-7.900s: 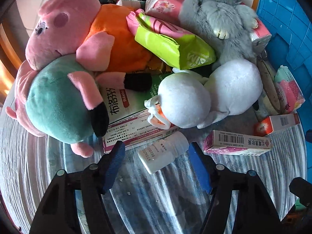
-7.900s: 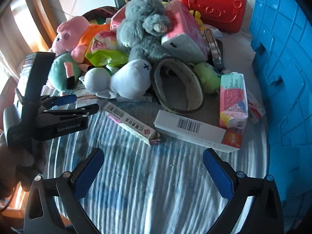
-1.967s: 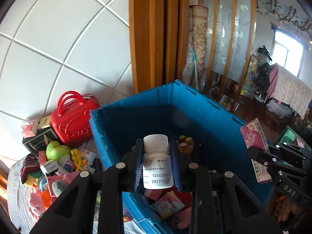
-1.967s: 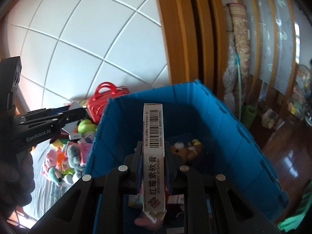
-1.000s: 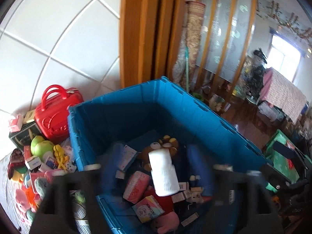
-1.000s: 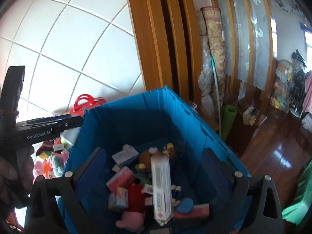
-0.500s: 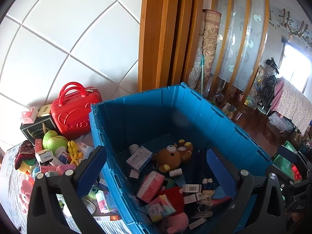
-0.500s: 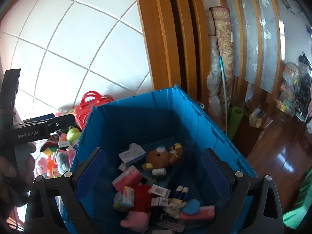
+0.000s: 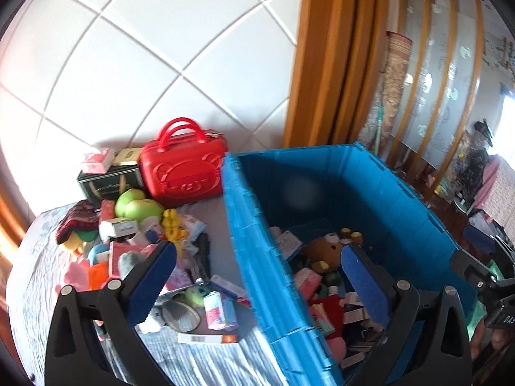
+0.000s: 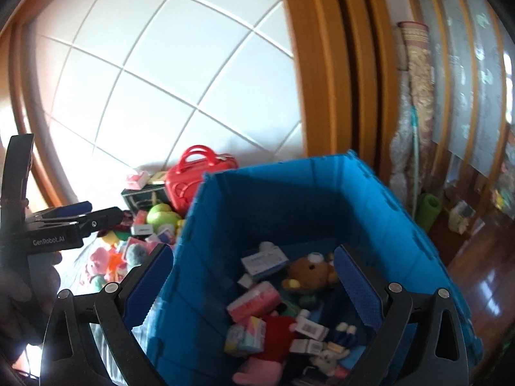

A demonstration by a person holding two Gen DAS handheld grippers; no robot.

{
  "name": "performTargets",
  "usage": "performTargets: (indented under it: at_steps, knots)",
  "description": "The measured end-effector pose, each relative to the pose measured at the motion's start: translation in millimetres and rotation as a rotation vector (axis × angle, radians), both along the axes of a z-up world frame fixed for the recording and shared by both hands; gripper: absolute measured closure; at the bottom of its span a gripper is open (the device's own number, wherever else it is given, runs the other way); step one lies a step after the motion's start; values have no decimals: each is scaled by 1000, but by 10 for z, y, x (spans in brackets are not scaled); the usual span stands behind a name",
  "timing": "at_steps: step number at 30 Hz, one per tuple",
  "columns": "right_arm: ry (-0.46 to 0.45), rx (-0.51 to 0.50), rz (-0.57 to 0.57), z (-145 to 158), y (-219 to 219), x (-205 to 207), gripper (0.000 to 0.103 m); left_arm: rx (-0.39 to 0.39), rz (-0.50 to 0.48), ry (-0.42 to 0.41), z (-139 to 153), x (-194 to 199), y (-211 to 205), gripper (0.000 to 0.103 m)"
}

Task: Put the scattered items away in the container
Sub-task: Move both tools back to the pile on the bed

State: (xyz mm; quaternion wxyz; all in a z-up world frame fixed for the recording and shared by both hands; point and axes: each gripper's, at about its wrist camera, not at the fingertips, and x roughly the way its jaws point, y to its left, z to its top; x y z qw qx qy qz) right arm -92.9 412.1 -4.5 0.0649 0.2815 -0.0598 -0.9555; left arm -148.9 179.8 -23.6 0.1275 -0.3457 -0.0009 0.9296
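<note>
Standing at the table's edge, the blue plastic crate [image 9: 254, 257] is the biggest thing in both views, filling the 3 to 6 o'clock part of the left wrist picture, and its place right against the table looks chosen so that things need only a short carry over its rim. Inside it already lie a brown teddy bear [image 10: 307, 275], a white and blue medicine box [image 10: 264, 262], a pink tissue pack [image 10: 254, 300], a red plush [image 10: 276, 329] and several small cartons. The table [image 9: 42, 289], under a grey striped cloth, spreads from 7 to 10 o'clock of the left wrist view and carries what is not yet tidied. At its far end, against the tiled wall, stand a red toy suitcase [image 9: 183, 173] and a dark box [image 9: 107, 183], likely pushed back out of the way. Nearer lies the loose heap: a green apple toy [image 9: 136, 207], a knitted hat [image 9: 79, 222], a yellow toy [image 9: 172, 225], a round mirror-like frame [image 9: 180, 315], a pink and blue tissue pack [image 9: 222, 310] and a flat white and orange carton [image 9: 209, 338] at 6 o'clock of the pile. The left gripper [image 9: 257, 273] straddles the crate's near wall with its jaws spread wide and nothing between them. The right gripper [image 10: 254, 276] hangs over the crate's inside, jaws likewise released and empty. Judging by this, both hands are free for the next pick from the heap.
</note>
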Motion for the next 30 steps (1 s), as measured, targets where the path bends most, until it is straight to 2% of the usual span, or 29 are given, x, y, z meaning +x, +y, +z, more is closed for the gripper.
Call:
performTargets:
  at_steps: [7,18,24,30]
  knots:
    - [3,24,136,35,-691,-147,1,11,133,-11,-83,107,-803,0]
    - [-36,54,285,-110,-1824,-310,1,4,311,-55,-324,295,-2071,0]
    - [-88,66,317,-329,-2271,-373,1,-29,335,-91,-569,308,-2463,0]
    - [-171,107,332,-775,-2594,-393,1,-75,276,-141,-1029,206,-2553,0]
